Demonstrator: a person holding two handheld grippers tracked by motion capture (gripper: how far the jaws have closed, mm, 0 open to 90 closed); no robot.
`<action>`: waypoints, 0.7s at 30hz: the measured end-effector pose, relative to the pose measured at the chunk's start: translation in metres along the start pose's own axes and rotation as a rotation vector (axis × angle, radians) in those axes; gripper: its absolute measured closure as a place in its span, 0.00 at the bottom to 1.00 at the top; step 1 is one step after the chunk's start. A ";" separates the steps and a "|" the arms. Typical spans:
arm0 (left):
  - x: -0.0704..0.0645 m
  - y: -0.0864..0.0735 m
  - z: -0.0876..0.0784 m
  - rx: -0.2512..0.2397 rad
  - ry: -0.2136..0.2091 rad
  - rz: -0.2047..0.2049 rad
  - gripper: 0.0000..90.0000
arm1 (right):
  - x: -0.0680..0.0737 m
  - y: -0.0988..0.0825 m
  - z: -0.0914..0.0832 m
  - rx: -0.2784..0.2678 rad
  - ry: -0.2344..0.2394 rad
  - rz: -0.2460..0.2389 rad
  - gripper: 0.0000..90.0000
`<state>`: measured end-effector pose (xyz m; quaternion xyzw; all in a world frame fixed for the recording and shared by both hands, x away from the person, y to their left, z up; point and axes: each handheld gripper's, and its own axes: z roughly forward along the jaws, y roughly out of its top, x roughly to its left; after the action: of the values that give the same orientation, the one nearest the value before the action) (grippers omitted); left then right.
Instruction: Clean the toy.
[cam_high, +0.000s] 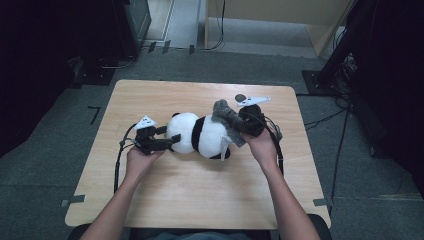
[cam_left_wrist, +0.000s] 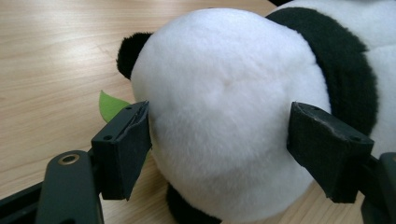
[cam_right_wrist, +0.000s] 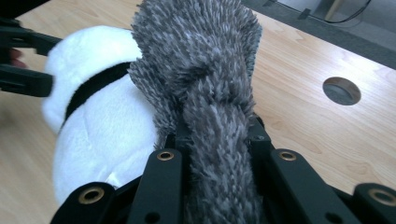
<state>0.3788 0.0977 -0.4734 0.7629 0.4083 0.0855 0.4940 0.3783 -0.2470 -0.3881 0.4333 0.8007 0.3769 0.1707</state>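
Observation:
A black-and-white plush panda (cam_high: 200, 135) lies on its side in the middle of the wooden table (cam_high: 200, 200). My left gripper (cam_high: 171, 141) is at the panda's head end. In the left gripper view its pads (cam_left_wrist: 135, 140) press on both sides of the round white head (cam_left_wrist: 224, 102), and a green leaf (cam_left_wrist: 109, 105) peeks out behind the left pad. My right gripper (cam_high: 240, 125) is at the other end of the panda, shut on a grey shaggy cloth (cam_high: 227, 120). That cloth (cam_right_wrist: 201, 60) stands up from the closed jaws (cam_right_wrist: 217, 130) and drapes onto the panda's body (cam_right_wrist: 102, 121).
A round hole (cam_high: 240, 97) is cut in the tabletop near the far edge, just beyond the right gripper. A white tag (cam_high: 222, 150) hangs off the panda's near side. Cables trail from both grippers. Dark equipment and loose cables stand on the floor around the table.

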 end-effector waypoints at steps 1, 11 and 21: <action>0.000 0.001 -0.001 0.003 -0.014 0.002 0.25 | 0.000 0.000 0.001 0.000 -0.004 0.003 0.83; 0.004 -0.006 0.014 0.040 -0.055 -0.001 0.10 | -0.014 0.000 0.010 -0.002 0.013 0.030 0.83; 0.000 -0.016 0.025 -0.005 -0.082 0.053 0.09 | -0.022 -0.002 0.016 -0.002 0.028 0.062 0.83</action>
<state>0.3831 0.0835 -0.4991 0.7752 0.3669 0.0682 0.5097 0.3995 -0.2585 -0.4018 0.4525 0.7887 0.3888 0.1483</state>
